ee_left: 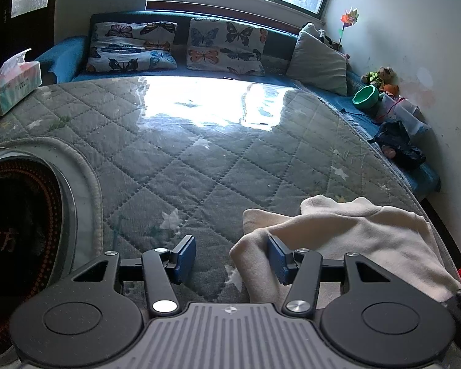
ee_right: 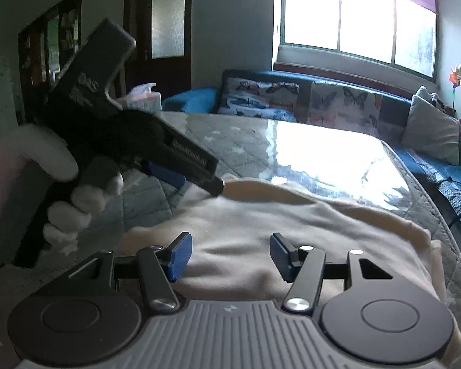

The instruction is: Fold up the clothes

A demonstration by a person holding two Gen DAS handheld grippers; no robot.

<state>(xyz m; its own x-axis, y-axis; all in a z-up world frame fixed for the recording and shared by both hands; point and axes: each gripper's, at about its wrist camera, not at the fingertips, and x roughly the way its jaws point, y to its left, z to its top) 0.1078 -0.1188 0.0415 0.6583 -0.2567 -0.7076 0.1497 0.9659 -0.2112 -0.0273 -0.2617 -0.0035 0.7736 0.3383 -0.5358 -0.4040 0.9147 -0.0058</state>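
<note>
On the quilted tabletop (ee_left: 199,160) a cream garment (ee_right: 292,224) lies rumpled at the near right edge. Left tongs (ee_left: 232,259) gape, one pad apparently against a raised fold; right tongs (ee_right: 230,256) hover spread above it. Closing now risks pinching several layers, or dragging cloth off the edge.
</note>
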